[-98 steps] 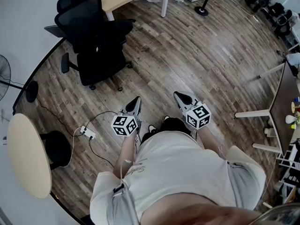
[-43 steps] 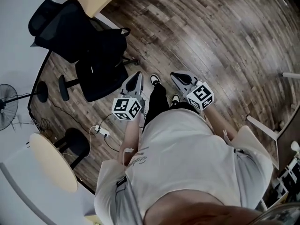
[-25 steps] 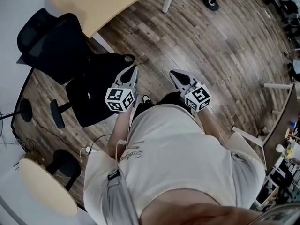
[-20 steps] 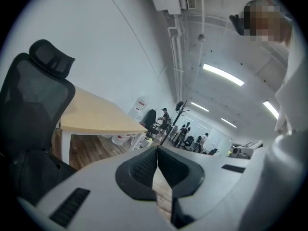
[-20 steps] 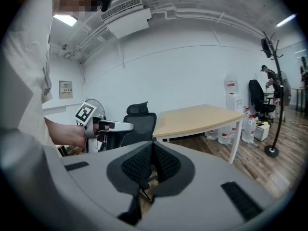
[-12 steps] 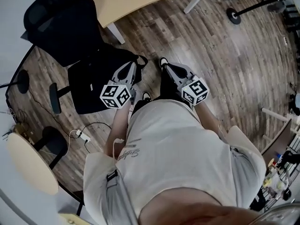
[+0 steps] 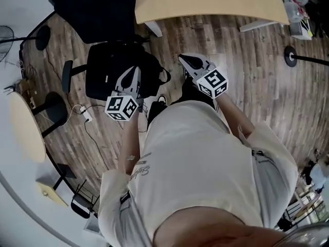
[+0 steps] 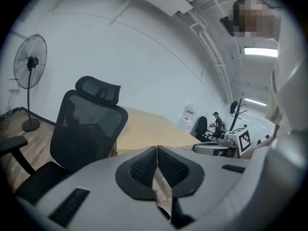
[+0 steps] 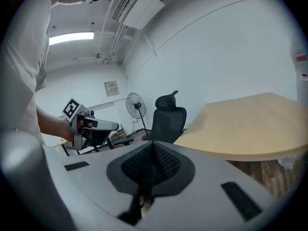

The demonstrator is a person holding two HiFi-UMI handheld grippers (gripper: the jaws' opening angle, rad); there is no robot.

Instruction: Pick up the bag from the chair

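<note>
The black bag (image 7: 110, 68) lies on the seat of the black office chair (image 7: 95, 9), with a loop handle (image 7: 164, 76) sticking out at its right side. My left gripper (image 7: 134, 71) hovers over the bag's right part, jaws shut with nothing between them. My right gripper (image 7: 183, 60) is just right of the bag, over the floor, also shut and empty. In the left gripper view the gripper (image 8: 157, 150) points level at the chair's backrest (image 8: 89, 124); the bag is hidden below it. The right gripper view shows my right gripper (image 9: 153, 146), the chair (image 9: 167, 121) and my left gripper (image 9: 91, 126).
A tan desk (image 7: 205, 1) stands just beyond the chair. A round table (image 7: 23, 130), a stool base (image 7: 54, 107) and a power strip (image 7: 85, 115) with its cable are at the left. A fan (image 8: 30, 64) stands by the wall. The person's feet are by the bag.
The person has walked up to the chair. Both shut grippers went from over bare floor to the bag, the left one now above it.
</note>
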